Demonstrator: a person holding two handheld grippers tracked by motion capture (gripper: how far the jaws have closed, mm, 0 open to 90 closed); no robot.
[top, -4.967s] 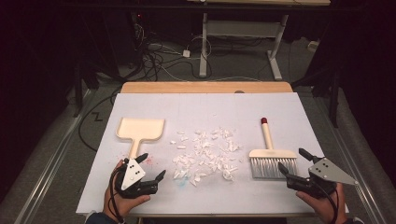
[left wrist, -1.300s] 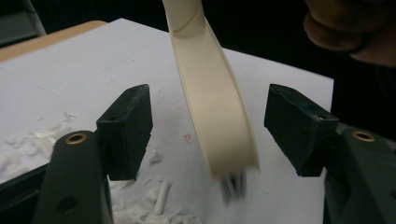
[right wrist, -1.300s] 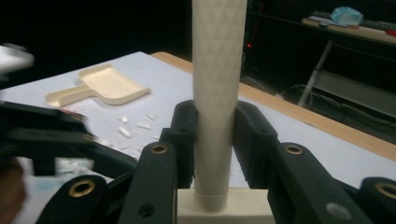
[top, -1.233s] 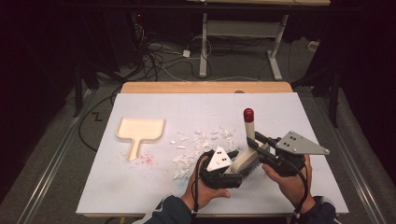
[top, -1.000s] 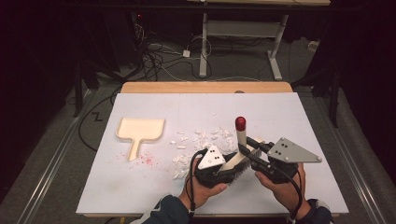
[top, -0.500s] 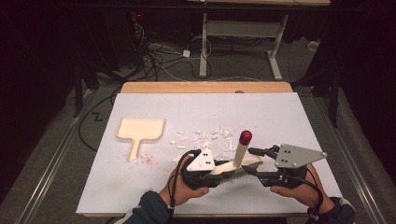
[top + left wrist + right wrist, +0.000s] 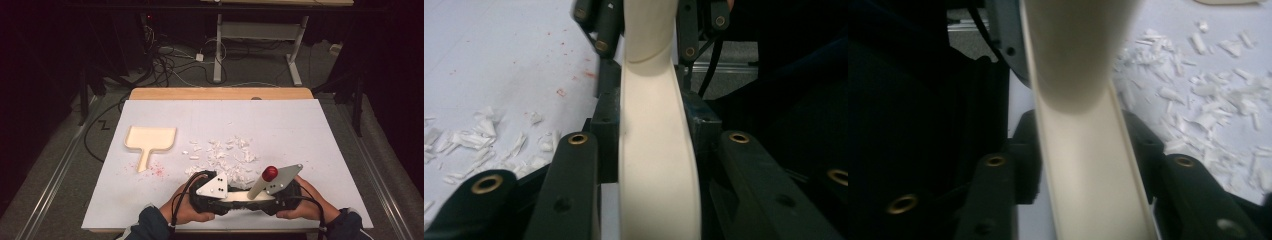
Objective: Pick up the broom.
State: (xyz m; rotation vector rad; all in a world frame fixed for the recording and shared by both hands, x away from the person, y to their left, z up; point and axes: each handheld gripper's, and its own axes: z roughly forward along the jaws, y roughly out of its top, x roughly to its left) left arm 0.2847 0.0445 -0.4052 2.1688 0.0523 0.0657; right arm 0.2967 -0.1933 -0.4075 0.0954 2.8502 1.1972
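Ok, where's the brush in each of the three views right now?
High view: the brush lies bottom centre between both grippers, red-tipped handle angled up.
Left gripper view: its cream body runs up the middle between the jaws.
Right gripper view: cream body up the centre.
Shared landmark: white scraps.
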